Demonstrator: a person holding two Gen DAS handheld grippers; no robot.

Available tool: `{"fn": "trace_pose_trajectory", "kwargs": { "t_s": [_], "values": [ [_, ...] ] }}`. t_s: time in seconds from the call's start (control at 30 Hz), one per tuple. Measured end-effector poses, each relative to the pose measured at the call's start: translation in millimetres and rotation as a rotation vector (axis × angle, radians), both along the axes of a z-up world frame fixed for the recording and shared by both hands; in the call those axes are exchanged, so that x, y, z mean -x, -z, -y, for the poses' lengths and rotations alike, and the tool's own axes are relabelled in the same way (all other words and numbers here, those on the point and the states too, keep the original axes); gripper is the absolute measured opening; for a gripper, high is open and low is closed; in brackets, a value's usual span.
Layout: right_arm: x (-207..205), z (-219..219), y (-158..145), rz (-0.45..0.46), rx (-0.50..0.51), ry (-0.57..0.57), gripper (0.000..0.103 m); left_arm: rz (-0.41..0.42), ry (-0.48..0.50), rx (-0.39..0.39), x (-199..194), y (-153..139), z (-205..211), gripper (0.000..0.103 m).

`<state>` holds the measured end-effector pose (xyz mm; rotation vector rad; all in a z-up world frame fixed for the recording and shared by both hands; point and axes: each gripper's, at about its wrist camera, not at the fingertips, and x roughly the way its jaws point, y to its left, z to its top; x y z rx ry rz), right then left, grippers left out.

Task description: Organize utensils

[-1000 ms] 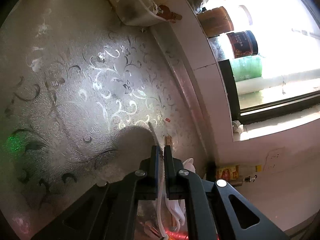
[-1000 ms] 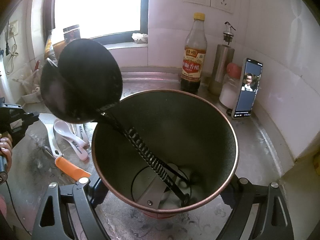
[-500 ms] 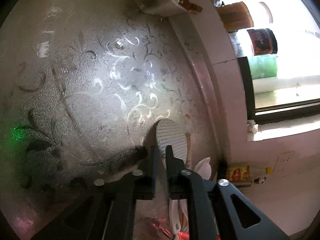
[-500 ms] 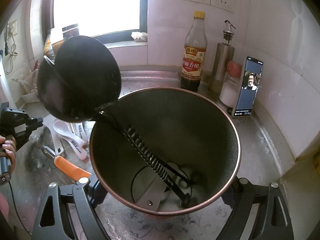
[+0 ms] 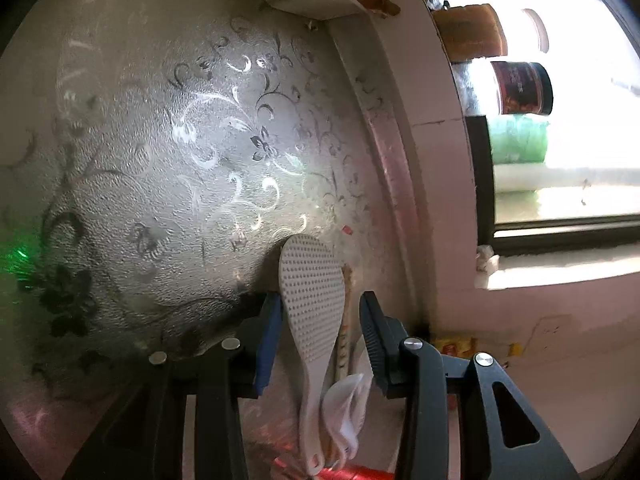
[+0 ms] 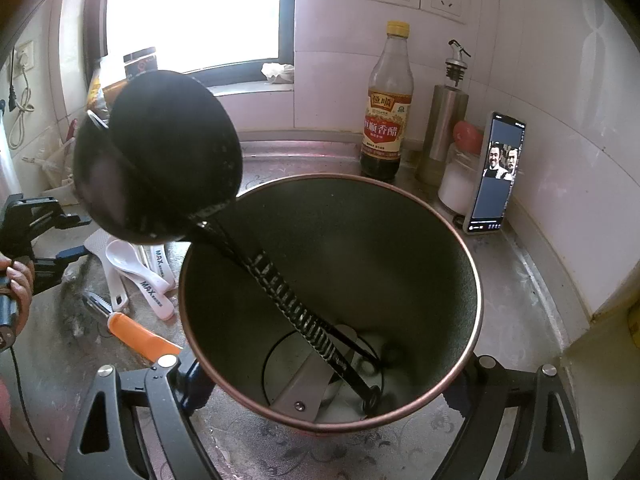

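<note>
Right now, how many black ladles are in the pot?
2. Both lean on the pot's left rim, handles down inside: one ladle in front, the other ladle behind it, mostly hidden.

the grey metal table (image 6: 520, 280) with its embossed floral pattern carries a white dimpled plastic rice paddle (image 5: 312, 292), white ceramic spoons (image 6: 132, 260), an orange-handled peeler (image 6: 136, 334), a dark vinegar bottle (image 6: 386, 120), a steel oil dispenser (image 6: 444, 116) and a propped black phone (image 6: 494, 172).
</note>
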<state>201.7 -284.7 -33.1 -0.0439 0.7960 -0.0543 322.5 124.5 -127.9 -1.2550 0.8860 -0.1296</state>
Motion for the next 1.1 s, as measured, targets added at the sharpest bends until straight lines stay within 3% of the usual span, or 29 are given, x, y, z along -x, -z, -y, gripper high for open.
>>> {"fn": "trace_pose_trajectory", "kwargs": {
  "t_s": [0.27,0.47,0.7,1.1],
  "values": [
    [0.0,0.1,0.8,-0.003,0.002,0.002,0.091,-0.023,0.012,-0.027,-10.8,6.9,6.0,0.008],
    [0.1,0.1,0.7,-0.003,0.003,0.002,0.091,0.037,0.036,-0.04,-13.4,-2.2,10.0,0.004],
    [0.4,0.5,0.8,-0.003,0.001,0.003,0.091,0.132,0.055,-0.135,-7.8,-36.9,12.8,0.002],
    [1.5,0.6,1.2,-0.005,-0.002,0.001,0.091,0.22,0.001,-0.276,11.5,-81.1,3.9,0.002]
  ]
}}
